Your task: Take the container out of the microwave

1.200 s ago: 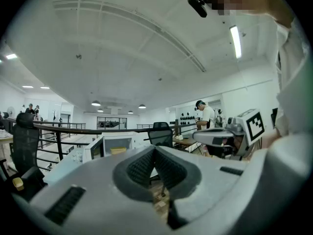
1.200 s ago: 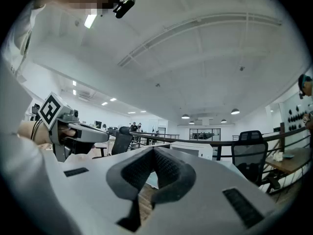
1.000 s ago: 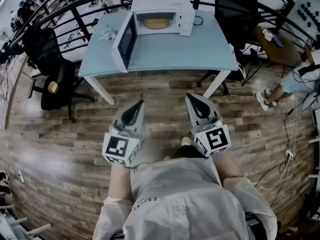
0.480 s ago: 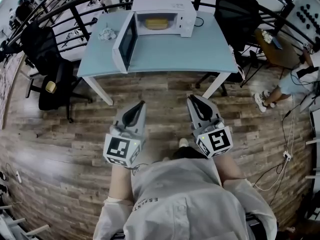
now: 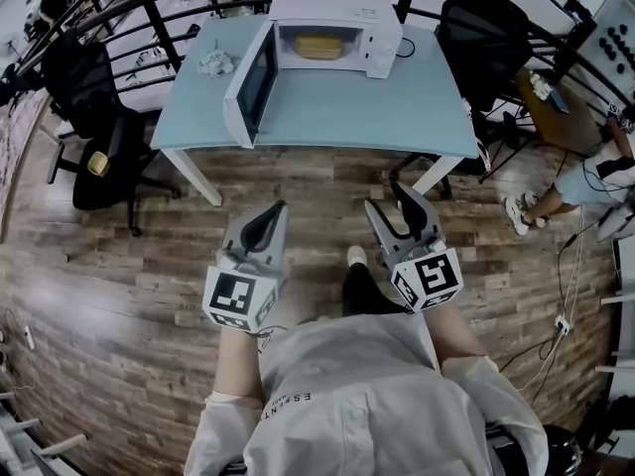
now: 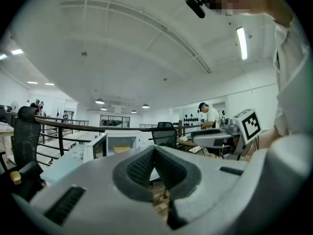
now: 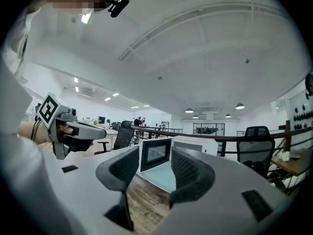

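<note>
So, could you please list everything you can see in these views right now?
table: one, light blue, centre back.
microwave: one, white, on table, door open.
container: one, yellow, inside microwave.
crumpled wad: one, white, on table left of microwave.
office chairs: at least two, black, off both table ends.
bystander: one, right edge.
left gripper: one, grey, jaws together, empty.
right gripper: one, grey, jaws opening, nothing between.
</note>
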`<state>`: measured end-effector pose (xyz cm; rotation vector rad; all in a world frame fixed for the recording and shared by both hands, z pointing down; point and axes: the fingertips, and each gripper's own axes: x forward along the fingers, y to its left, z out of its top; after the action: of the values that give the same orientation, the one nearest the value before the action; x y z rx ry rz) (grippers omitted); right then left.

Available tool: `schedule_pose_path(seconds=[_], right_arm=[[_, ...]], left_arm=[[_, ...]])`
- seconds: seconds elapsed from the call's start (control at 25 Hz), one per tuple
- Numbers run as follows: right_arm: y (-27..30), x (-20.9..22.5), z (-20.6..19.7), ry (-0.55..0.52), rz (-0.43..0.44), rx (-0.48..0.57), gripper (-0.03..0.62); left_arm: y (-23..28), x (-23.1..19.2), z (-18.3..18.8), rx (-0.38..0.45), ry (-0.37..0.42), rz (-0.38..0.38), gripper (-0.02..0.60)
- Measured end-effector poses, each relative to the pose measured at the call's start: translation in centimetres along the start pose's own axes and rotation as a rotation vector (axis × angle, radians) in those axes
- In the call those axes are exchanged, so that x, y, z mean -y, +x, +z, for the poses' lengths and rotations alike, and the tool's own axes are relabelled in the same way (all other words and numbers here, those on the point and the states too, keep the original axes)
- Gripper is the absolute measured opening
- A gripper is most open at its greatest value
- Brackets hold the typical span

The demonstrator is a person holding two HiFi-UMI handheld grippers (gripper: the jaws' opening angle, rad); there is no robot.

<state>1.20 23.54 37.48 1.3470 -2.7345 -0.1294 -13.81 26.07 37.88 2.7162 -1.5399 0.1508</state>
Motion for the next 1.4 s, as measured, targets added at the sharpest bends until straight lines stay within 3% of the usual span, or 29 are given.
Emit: schedule_pose_path(seconds=[0.36, 0.72, 1.0, 1.4], right_arm=[[7.1, 5.1, -2.5, 0.019, 0.151, -0.015, 0.199], [15.0, 16.4, -3.4, 0.05, 0.234, -0.038, 0.199], [20.7, 23.8, -5.3, 0.065, 0.264, -0.06, 0.199], [27.7, 26.7, -7.2, 0.026, 0.345, -0.122, 0.199]], left_arm=[[8.1, -3.3, -0.1, -0.029, 0.008, 0.082, -0.006], [21.6, -4.9, 1.6, -0.062, 0.011, 0.111, -0.006], [29.1, -6.9, 1.4, -0.1, 0.011, 0.162, -0.006], [33.9, -10.5, 0.4, -0.116, -0.02, 0.218, -0.006]])
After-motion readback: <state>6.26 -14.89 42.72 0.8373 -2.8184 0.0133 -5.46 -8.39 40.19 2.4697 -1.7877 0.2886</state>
